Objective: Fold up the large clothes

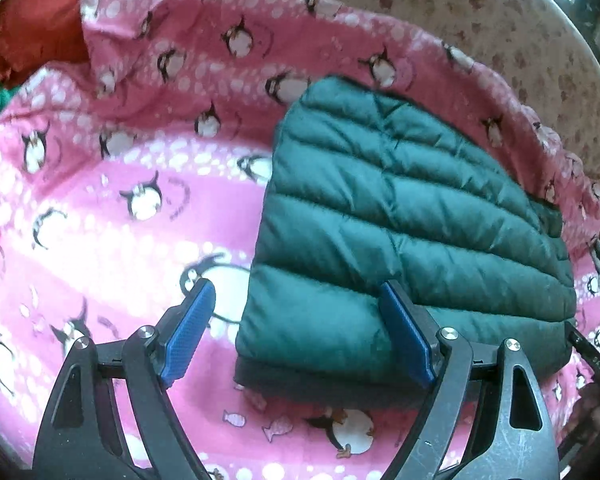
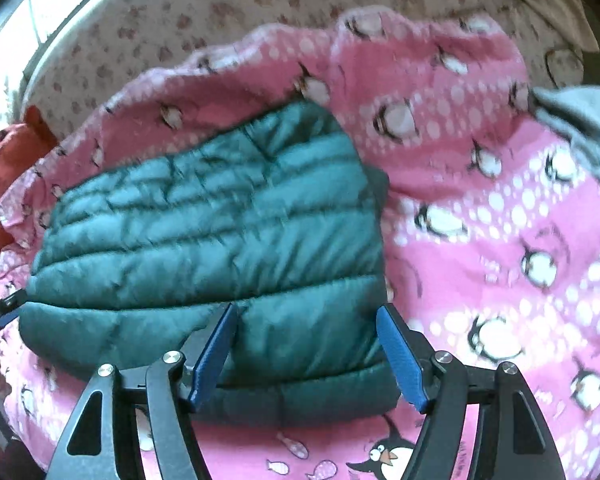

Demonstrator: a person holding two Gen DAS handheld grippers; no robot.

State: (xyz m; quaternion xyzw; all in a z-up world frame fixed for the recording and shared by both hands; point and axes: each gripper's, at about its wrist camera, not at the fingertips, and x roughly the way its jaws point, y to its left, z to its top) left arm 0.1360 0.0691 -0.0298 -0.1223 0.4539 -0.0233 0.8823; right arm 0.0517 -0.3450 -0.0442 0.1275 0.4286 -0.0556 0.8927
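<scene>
Green quilted jacket point(image 1: 400, 216) lying folded mid-blanket point(image 1: 100, 200) | left gripper point(image 1: 304, 332) and right gripper point(image 2: 312, 354) hovering wide-jawed, empty, straddling its near-edge corners | both equally near.

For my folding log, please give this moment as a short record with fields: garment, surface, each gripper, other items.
garment: green quilted jacket, folded into a compact block
surface: pink penguin blanket, over a floral sheet
left gripper: jaws open, over the jacket's near left corner
right gripper: jaws open, over the jacket's near right corner
other items: red cloth beyond the blanket; grey cloth at the right
</scene>
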